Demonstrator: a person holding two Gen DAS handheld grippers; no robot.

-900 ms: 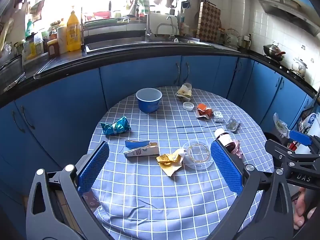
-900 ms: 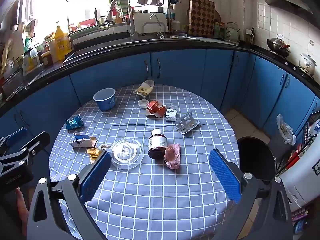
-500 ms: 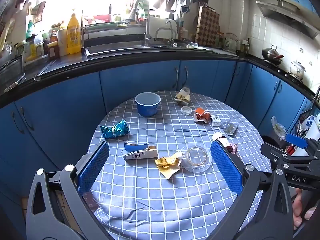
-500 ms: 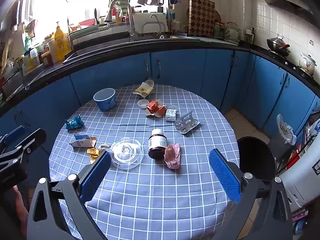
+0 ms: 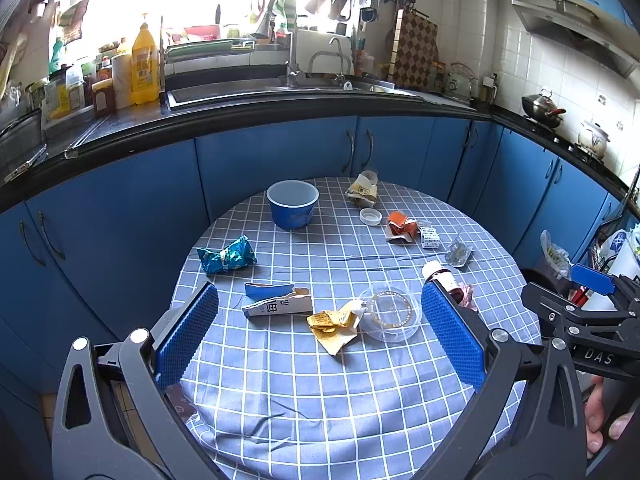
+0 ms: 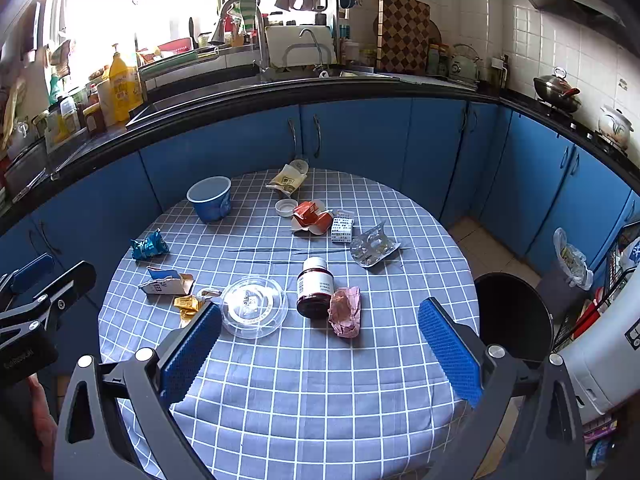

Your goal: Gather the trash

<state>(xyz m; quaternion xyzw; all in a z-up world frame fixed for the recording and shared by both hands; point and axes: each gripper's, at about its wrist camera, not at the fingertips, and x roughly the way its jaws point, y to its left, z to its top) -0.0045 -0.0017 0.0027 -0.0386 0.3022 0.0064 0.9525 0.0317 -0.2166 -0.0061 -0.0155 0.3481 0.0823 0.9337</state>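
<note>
Trash lies on a round table with a blue checked cloth [image 5: 320, 380]. It includes a teal wrapper [image 5: 226, 258], a torn carton [image 5: 278, 304], a yellow wrapper [image 5: 334, 322], a clear lid [image 6: 254, 306], a brown bottle [image 6: 316, 288], a pink wrapper [image 6: 346, 310], an orange pack [image 6: 310, 216], a foil blister [image 6: 374, 246] and a blue cup [image 5: 292, 204]. My left gripper [image 5: 320, 332] is open above the table's near edge, empty. My right gripper [image 6: 318, 350] is open and empty above the near edge.
A black bin [image 6: 514, 316] stands on the floor right of the table, a tied plastic bag [image 6: 574, 260] beyond it. Blue cabinets [image 6: 360, 140] and a cluttered counter with a sink [image 5: 280, 88] run behind the table.
The left gripper has pulled back and risen a little, so the table looks smaller and lower. The right gripper has hardly moved. Both stay open.
</note>
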